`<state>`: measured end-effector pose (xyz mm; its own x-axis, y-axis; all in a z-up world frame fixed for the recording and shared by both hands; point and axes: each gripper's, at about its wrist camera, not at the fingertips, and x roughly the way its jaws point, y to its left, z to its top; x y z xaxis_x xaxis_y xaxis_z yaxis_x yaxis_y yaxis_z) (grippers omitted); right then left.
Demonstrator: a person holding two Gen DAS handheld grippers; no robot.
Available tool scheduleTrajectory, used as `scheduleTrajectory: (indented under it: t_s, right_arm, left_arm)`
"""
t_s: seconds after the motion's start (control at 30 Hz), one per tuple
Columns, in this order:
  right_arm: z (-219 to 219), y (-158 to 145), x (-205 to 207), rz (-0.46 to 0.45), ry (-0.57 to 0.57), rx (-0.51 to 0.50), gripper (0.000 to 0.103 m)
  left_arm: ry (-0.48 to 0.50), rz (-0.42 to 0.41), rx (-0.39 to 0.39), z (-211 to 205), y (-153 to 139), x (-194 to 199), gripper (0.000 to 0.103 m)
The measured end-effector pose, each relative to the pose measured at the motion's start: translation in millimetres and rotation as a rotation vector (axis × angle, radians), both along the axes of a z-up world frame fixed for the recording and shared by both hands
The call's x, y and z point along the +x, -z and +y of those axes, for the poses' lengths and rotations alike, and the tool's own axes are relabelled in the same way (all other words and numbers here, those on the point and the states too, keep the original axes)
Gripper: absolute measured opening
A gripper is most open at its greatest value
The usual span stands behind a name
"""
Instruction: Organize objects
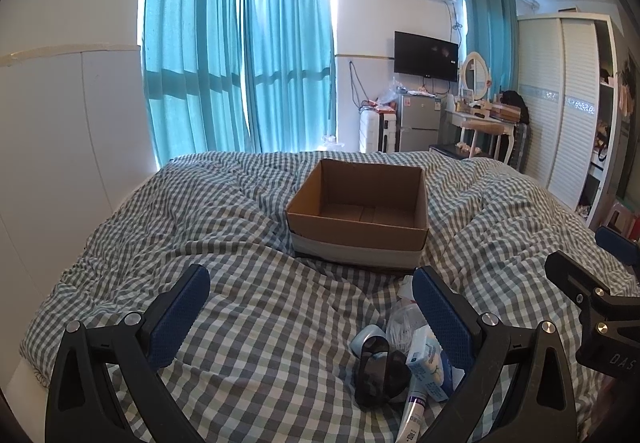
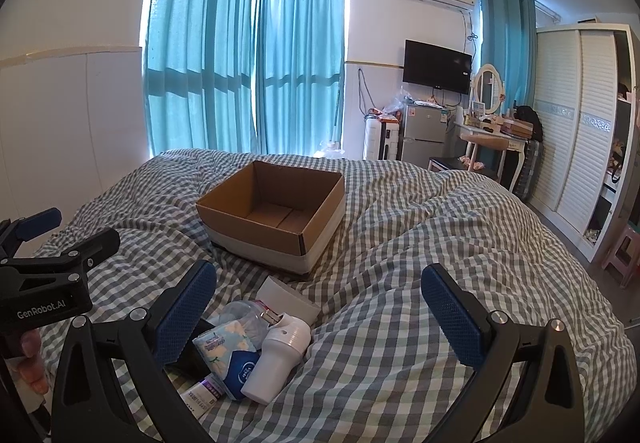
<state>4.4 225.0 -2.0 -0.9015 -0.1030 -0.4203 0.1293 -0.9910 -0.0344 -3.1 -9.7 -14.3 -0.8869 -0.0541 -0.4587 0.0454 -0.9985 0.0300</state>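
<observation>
In the right view alone, a white dryer (image 2: pixel 280 355) shows beside the cardboard box (image 2: pixel 272 219).

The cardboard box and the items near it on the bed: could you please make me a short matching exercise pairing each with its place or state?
Things:
1. cardboard box
2. white bottle
3. left hand-held gripper
4. television

Places or states:
A. mounted on the far wall
B. open, holding nothing
C. lying on its side in the pile of small items
D. open-topped with nothing seen inside, upright on the checked quilt

Pairs: 1-D, 2-C, 3-B, 4-A
</observation>
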Motion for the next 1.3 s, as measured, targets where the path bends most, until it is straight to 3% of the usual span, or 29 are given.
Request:
scheduleTrajectory:
  t_s: [0.87, 1.3]
  right_arm:
    - [-1.2, -0.1, 2.2, 0.004, -0.026, -0.004, 0.103]
    - [-3.6, 3.6, -1.1, -0.011, -0.045, 0.003, 0.102]
  left_arm:
    - [0.026, -0.021, 0.005, 5.7, 1.4, -3.1, 0.103]
    - [0.022, -0.054, 0.069, -0.7, 5.9, -7.3, 0.103]
